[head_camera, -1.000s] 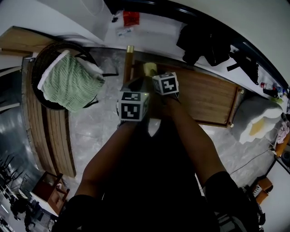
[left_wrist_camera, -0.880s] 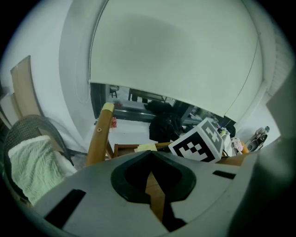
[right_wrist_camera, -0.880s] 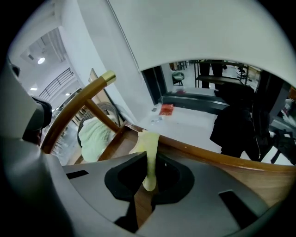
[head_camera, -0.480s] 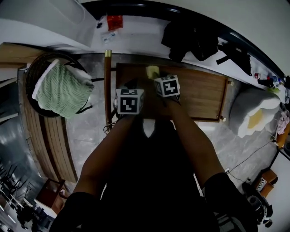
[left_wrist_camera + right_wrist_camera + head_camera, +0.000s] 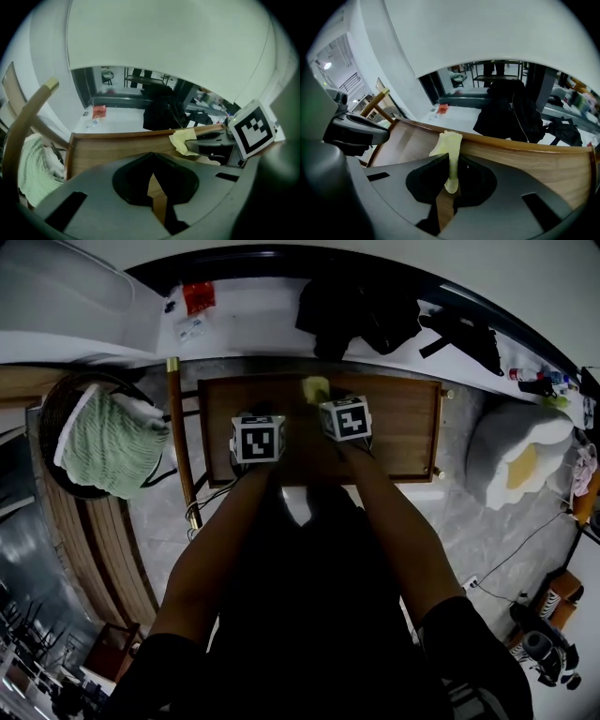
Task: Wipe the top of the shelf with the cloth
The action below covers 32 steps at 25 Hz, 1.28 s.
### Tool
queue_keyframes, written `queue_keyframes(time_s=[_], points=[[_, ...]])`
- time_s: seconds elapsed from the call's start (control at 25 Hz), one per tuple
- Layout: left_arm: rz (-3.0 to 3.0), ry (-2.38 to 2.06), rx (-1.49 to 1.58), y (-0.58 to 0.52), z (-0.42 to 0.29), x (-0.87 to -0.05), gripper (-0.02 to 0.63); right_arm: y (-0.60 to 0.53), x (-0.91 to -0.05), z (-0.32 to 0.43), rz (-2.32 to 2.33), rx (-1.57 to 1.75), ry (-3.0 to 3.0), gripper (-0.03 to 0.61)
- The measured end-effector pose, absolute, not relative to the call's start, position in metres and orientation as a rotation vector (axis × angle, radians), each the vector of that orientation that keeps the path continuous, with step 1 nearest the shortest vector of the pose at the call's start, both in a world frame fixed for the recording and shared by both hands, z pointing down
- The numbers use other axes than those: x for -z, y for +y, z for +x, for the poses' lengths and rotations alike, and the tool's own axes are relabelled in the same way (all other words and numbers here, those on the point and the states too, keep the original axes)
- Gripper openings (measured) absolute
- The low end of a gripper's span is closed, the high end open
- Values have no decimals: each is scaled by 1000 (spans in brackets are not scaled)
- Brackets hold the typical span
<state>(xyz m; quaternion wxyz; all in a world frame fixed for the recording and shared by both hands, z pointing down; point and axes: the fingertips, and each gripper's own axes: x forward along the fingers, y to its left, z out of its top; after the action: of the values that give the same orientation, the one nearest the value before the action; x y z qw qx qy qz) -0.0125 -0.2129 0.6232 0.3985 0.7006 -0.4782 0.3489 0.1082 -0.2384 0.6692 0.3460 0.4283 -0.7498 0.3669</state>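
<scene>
Right tool (image 5: 448, 187) pinches the cloth (image 5: 449, 145), which trails toward 12 o'clock over the shelf (image 5: 403, 427) top. Left tool (image 5: 153, 197), closed and empty, sits at its 9 o'clock.

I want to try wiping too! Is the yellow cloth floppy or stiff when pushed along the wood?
Probably floppy: the yellow cloth bunches into a thin strip where the right gripper pinches it in its jaws. Likely light too, since one pinch holds it all. Pushed along the shelf top, it may crumple rather than slide flat.
</scene>
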Motion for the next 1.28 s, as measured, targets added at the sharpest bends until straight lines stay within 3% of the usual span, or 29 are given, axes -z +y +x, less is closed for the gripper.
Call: queue_keyframes(time_s=[0.84, 1.28], points=[[1899, -1091, -878, -224, 169, -620, 11, -235, -664, 301, 1325, -911, -1823, 44], [1947, -1026, -889, -221, 225, -615, 11, -232, -652, 378, 1449, -901, -1687, 44]])
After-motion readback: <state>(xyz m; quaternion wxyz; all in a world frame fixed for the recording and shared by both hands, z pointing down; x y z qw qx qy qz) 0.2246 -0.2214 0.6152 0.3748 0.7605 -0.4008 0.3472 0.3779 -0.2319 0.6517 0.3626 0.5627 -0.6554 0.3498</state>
